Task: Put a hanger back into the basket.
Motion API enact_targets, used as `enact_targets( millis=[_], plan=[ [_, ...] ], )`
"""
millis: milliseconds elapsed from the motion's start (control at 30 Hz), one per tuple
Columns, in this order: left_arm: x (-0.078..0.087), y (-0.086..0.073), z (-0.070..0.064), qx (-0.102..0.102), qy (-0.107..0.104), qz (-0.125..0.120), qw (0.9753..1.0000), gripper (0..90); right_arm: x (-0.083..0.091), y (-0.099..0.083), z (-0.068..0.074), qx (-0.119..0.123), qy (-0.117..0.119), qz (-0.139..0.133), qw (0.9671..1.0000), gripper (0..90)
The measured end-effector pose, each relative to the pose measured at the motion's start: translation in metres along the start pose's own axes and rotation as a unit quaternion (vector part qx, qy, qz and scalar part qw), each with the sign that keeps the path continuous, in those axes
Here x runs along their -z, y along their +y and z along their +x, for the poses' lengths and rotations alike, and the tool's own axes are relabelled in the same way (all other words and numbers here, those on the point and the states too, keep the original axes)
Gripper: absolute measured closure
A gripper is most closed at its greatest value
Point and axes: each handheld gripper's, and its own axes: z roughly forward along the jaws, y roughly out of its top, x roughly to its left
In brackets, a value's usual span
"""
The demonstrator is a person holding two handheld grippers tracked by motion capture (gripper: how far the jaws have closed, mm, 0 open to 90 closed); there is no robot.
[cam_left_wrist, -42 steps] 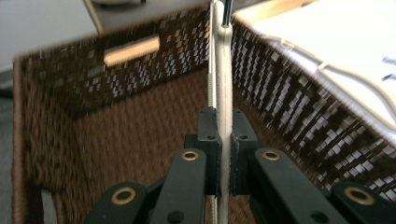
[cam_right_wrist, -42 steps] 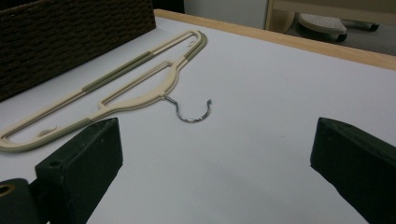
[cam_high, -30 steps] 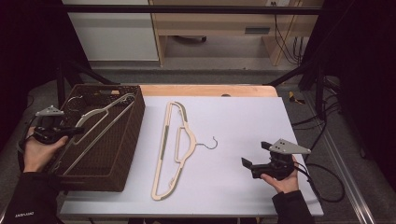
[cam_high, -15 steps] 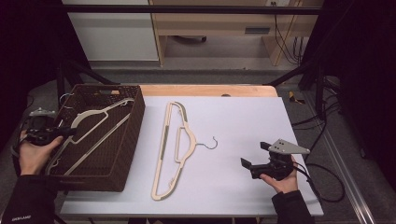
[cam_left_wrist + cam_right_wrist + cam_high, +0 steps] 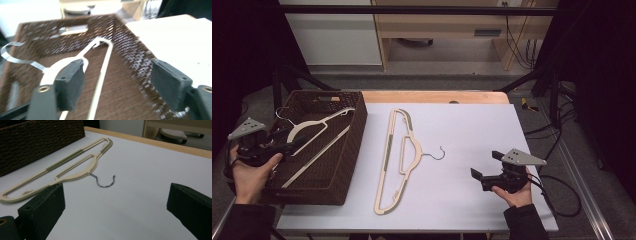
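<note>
Hangers are what I'm sorting: a white hanger [image 5: 314,130] lies slanted inside the wicker basket [image 5: 354,145], and a cream hanger [image 5: 398,155] lies flat on the worktop [image 5: 472,130] just beside the basket. My left gripper [image 5: 294,144] hovers over the basket with its jaws wide and nothing between them. My right gripper [image 5: 476,178] rests near the worktop's front edge, also wide, facing the metal hook [image 5: 106,182]. I'd approach low with the right gripper, straddle the neck (not the slippery hook), and close squarely before lifting.
</note>
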Motion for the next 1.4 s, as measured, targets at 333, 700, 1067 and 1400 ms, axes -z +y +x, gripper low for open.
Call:
enact_targets(
  millis=[333, 700, 1067, 1400],
  plan=[
    [-0.015, 0.002, -0.067, -0.031, -0.052, -0.033, 0.9976, 8.5, 0.002, 0.001, 0.001, 0.000, -0.002, -0.009, 1.0000, 2.2],
    [-0.045, -0.011, -0.126, -0.067, -0.101, 0.003, 0.9926, 7.6, 0.003, 0.001, 0.001, -0.001, 0.000, -0.008, 1.0000, 2.0],
    [-0.064, -0.028, -0.171, -0.095, -0.130, 0.026, 0.9867, 9.7, 0.001, 0.000, 0.002, -0.001, 0.000, -0.004, 1.0000, 2.0],
    [-0.090, -0.048, -0.199, -0.117, -0.145, 0.083, 0.9789, 16.2, 0.000, 0.000, 0.005, 0.003, 0.005, 0.000, 1.0000, 2.1]
  ],
)
